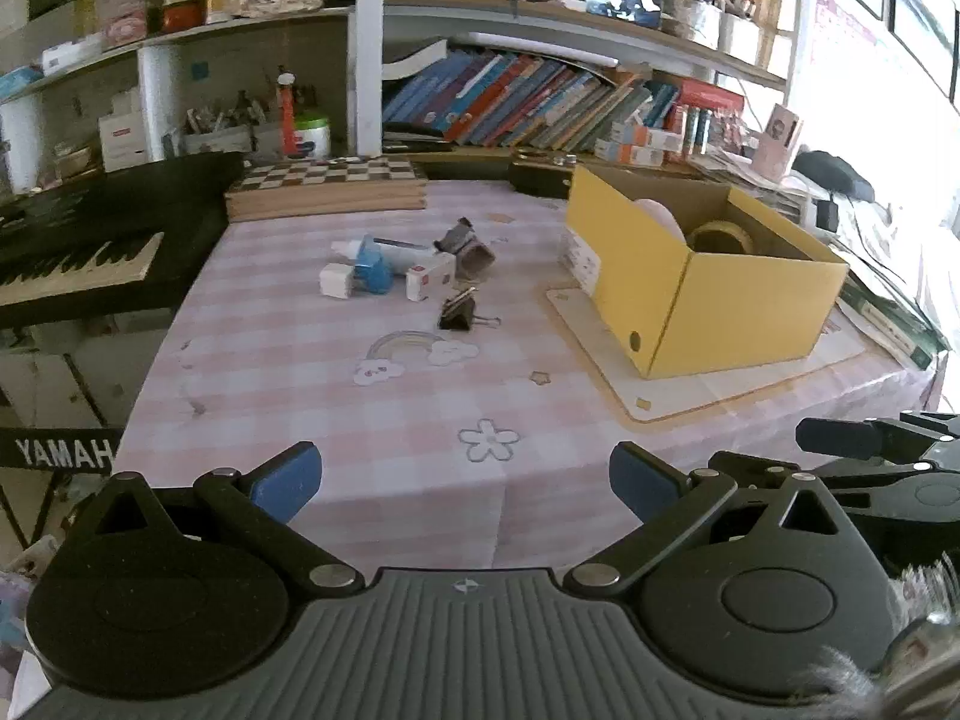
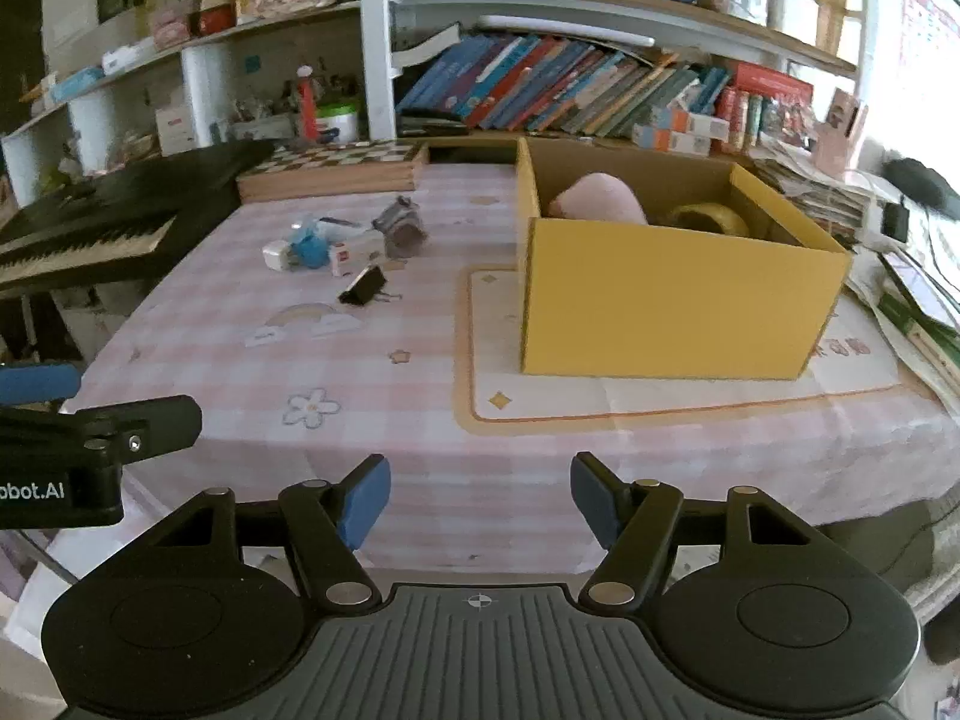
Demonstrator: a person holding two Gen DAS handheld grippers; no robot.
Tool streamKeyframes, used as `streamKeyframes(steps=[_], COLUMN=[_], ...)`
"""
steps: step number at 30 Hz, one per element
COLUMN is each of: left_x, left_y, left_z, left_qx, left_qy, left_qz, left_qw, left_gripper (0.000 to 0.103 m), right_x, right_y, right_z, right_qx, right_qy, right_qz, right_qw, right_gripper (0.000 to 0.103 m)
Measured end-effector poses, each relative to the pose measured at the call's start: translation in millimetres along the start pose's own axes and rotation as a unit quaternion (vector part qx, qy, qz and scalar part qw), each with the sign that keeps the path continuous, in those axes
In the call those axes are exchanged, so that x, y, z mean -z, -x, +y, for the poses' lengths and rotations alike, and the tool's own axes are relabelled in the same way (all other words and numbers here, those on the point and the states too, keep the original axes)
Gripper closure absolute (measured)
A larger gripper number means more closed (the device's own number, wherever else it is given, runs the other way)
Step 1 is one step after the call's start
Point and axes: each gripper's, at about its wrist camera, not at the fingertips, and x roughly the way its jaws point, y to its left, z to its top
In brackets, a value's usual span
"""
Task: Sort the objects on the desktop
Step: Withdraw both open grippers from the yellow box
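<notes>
Both grippers, left (image 1: 465,480) and right (image 2: 480,501), hover released and empty. The clip (image 1: 461,312) lies at twelve o'clock on the desk (image 1: 336,420); approach low, pinch its body, then carry to the box (image 1: 708,276) at two o'clock.

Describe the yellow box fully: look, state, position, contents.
The yellow box looks like cardboard, yellow outside and brown inside, open-topped and upright. It stands on a cream mat with an orange border, to the right of the small clutter. Inside are a pink rounded item and a tape roll. A white label is on one side.
</notes>
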Motion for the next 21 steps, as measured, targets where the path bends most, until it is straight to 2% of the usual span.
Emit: streamKeyframes(steps=[21], left_x=[-1], left_y=[6], left_z=[43], left_qx=[-0.029], left_qy=[0.024], left_qz=[-0.016], left_qw=[0.9992], left_gripper=[0.0], right_x=[-16], right_y=[-12], right_z=[44], right_qx=[-0.028], right_qy=[0.036], right_qz=[-0.011], right_qw=[0.999], right_gripper=[0.035])
